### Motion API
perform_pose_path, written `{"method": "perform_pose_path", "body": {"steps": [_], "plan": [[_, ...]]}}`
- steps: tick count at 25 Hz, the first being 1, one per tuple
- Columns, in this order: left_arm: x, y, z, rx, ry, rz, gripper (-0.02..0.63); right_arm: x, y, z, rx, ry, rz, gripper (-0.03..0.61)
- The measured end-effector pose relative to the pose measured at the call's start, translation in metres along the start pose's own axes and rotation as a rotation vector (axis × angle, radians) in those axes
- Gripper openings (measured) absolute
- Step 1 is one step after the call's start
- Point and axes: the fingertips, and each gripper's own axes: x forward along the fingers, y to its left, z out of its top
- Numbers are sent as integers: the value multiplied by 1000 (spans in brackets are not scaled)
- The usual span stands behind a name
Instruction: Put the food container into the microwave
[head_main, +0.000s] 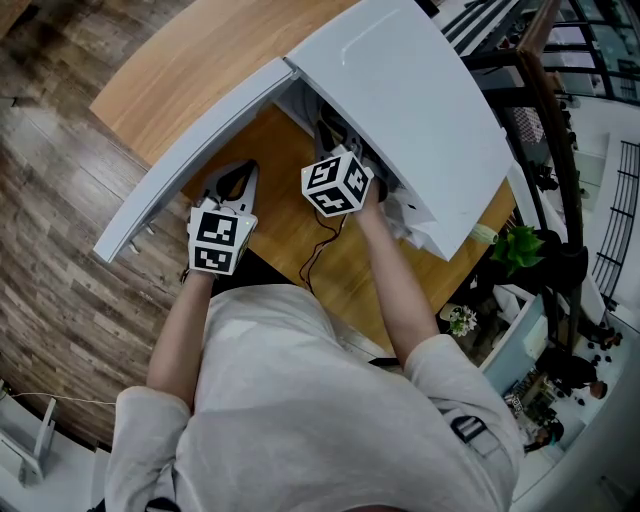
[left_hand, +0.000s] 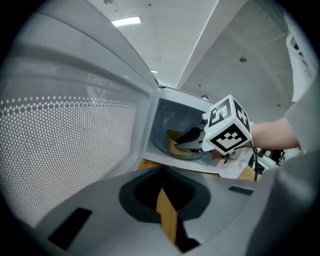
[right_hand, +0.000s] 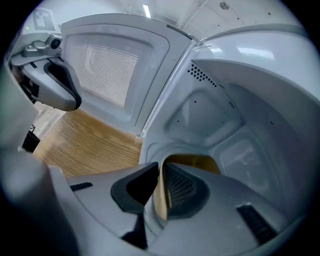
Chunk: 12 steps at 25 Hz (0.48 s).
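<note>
Wooden floor runs along the left, beside a pale wooden surface that carries a white microwave. Its door is swung wide open to the left, the dotted window screen facing inward. Just beside the door, the left gripper hangs over the surface in front of the opening. Its fingers are released with only a narrow slit between them, and nothing but the wood below shows through it. To its right, the right gripper reaches into the microwave's cavity. Its fingers are clamped on the thin tan wall of the food container, which sits inside the microwave on the glass turntable. A small green plant stands past the microwave's right end.
</note>
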Motion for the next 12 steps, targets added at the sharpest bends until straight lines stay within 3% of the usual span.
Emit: {"method": "perform_pose_path", "body": {"steps": [12], "plan": [[-2, -6, 1, 31, 26, -7, 12, -1, 5, 6, 93, -34, -14, 111]]}}
